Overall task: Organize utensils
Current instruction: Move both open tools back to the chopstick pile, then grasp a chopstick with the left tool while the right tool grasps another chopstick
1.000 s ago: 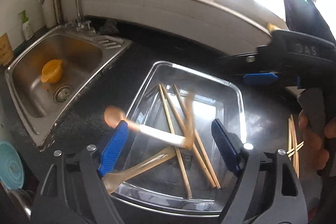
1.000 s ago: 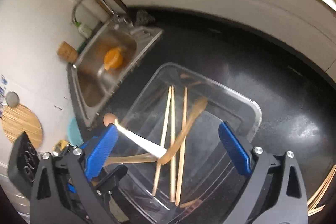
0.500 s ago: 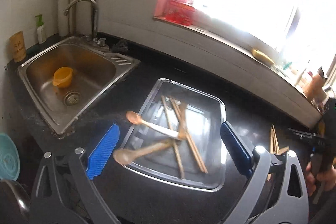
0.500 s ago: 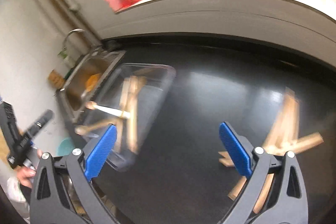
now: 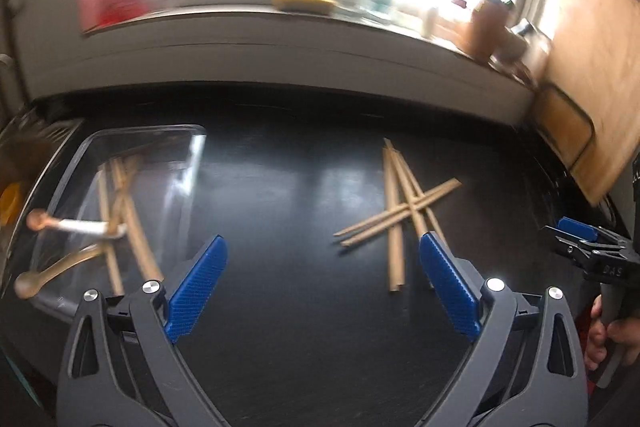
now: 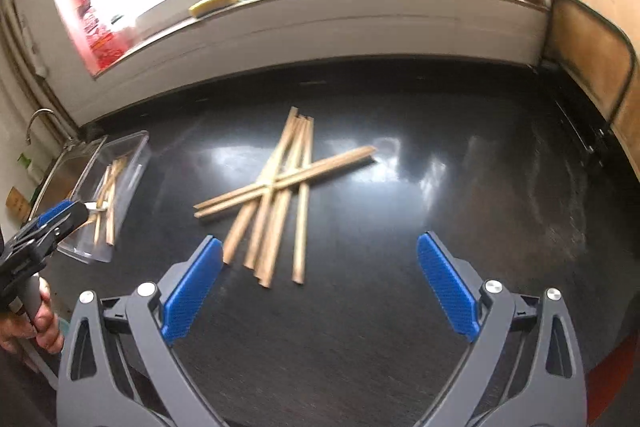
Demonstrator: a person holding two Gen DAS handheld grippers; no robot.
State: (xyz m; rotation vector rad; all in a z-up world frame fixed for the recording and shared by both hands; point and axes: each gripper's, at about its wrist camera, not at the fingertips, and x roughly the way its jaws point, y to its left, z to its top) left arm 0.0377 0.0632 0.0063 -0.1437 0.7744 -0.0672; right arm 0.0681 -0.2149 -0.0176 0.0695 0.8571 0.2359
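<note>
A loose pile of wooden chopsticks lies crossed on the black counter. My left gripper hovers open just before it, its right fingertip by the pile's near ends, with nothing between its fingers. My right gripper is open too and holds nothing; the same chopsticks lie ahead of its left finger. At the left stands a clear plastic tray holding several chopsticks, a white-handled spoon whose bowl sticks out over the rim, and a pale translucent spoon. The tray shows small in the right wrist view.
A steel sink with a tap lies beyond the tray. A window sill with a yellow sponge and jars runs along the back. A wooden board leans at the right end. A person's hand grips the other handle.
Both grippers have swung right, away from above the tray to the loose chopsticks. The white-handled spoon, blurred between the left fingers a second ago, now rests in the tray. The left jaws widened.
</note>
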